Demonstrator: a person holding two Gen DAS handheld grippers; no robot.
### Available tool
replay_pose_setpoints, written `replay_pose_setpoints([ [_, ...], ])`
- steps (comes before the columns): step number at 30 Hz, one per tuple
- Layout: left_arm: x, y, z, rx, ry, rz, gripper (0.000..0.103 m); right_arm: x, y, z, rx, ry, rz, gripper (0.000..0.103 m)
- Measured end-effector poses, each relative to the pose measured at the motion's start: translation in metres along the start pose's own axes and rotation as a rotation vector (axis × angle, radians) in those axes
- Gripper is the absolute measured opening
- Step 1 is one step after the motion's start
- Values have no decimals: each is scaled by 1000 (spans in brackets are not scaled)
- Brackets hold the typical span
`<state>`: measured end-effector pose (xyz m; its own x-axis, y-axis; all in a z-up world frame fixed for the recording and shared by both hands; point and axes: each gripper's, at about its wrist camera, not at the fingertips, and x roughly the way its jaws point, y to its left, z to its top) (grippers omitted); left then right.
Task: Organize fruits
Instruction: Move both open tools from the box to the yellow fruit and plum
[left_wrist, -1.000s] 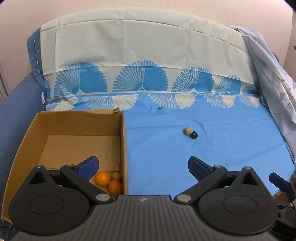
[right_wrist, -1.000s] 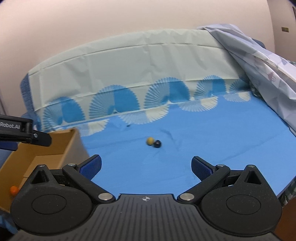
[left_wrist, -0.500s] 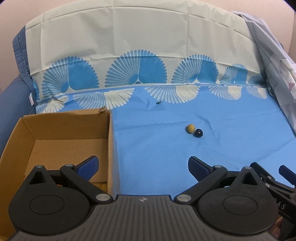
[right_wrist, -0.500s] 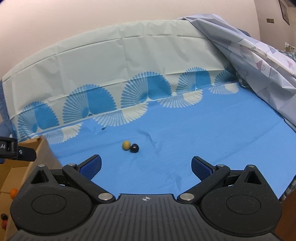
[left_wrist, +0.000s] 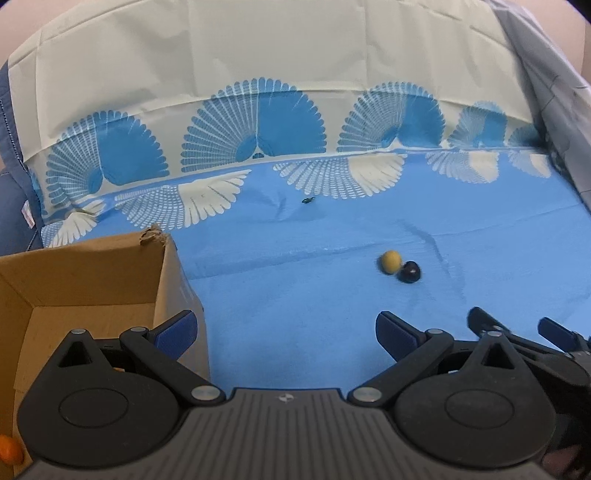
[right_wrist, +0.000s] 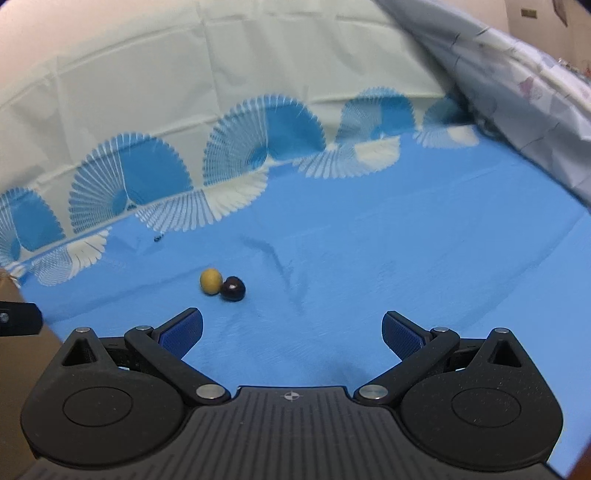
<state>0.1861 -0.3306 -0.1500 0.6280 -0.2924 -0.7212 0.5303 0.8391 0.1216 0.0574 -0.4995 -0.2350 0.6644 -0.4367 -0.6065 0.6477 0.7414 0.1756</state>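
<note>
fruits first: nearest in, one orange fruit peeks from the bottom corner of the cardboard box, low on the left in the left wrist view. left gripper hangs above the blue cloth just beside the box's right wall, jaws spread wide, nothing between them, its left pad over the box edge. right gripper is also spread wide and empty, poised above bare cloth; in the left view its dark fingers poke in at the lower right. further out on the cloth, ahead of both grippers, sit a yellow fruit and a dark plum-coloured fruit, touching, yellow one on the left, well apart from the box. beyond them there's a tiny dark speck, too small to tell what it is. at the back the cloth climbs up with its blue-and-white fan pattern, and a pale grey sheet drapes down at the far right.
</note>
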Motion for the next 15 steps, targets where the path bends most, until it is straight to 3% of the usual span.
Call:
replay_pose_setpoints([
  [6, 23, 3, 8, 15, 4, 33, 103, 46, 9, -2, -65, 42, 11, 102],
  [15, 50, -1, 15, 20, 25, 46, 103, 74, 12, -7, -130, 83, 44, 102],
])
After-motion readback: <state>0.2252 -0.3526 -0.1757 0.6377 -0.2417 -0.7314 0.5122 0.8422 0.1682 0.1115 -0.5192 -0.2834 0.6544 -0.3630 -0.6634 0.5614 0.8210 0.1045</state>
